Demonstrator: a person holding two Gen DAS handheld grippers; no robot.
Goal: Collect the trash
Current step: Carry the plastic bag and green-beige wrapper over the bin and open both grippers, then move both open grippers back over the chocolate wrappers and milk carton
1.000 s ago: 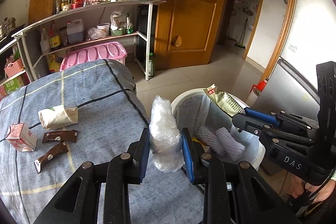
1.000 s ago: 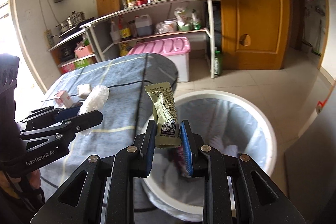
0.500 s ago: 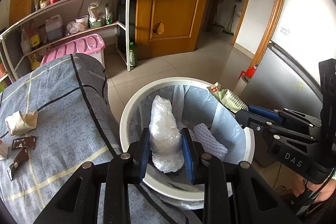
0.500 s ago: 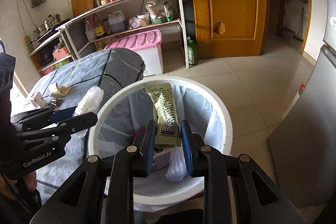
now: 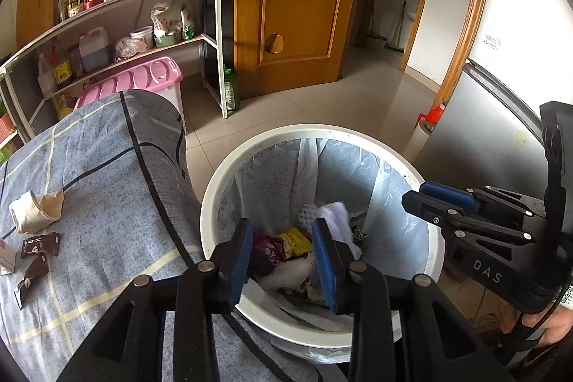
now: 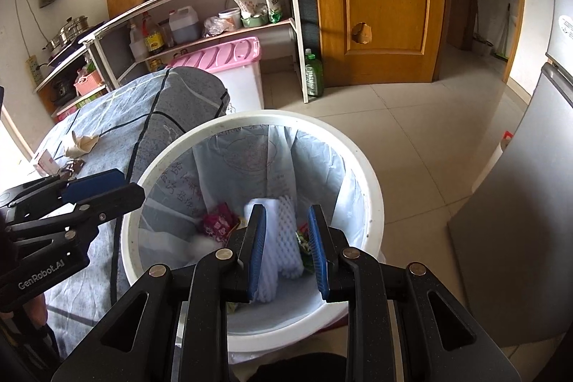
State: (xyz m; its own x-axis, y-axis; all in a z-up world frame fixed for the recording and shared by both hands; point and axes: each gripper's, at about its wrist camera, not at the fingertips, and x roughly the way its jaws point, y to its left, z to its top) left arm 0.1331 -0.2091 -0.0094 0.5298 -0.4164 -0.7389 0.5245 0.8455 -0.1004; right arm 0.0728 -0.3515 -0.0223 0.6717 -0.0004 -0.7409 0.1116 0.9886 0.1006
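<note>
Both grippers hang over the white bin [image 5: 215,188], which has a pale blue liner. My left gripper [image 5: 281,224] is opening its jaws, with nothing between the blue pads. My right gripper [image 6: 286,208] also stands open and holds nothing. In the bin [image 6: 372,196] lie white foam net sleeves [image 6: 286,238], a red wrapper [image 6: 216,222], a yellow packet [image 5: 297,240] and a blurred clear plastic bag [image 5: 286,274]. On the blue-grey tablecloth [image 5: 107,203] rest a crumpled beige paper cup [image 5: 35,210] and brown wrappers [image 5: 39,246]. Each view shows the other gripper: right gripper [image 5: 415,194], left gripper [image 6: 121,187].
The bin stands on the tiled floor against the table's edge. A pink-lidded storage box [image 5: 136,85] and a loaded shelf rack [image 5: 143,24] stand behind the table. A wooden door [image 5: 297,6] is at the back, a grey fridge [image 5: 483,138] on the right.
Both grippers moved from beside the table to over the bin. The clear plastic bag has left the left jaws and the green wrapper has left the right jaws.
</note>
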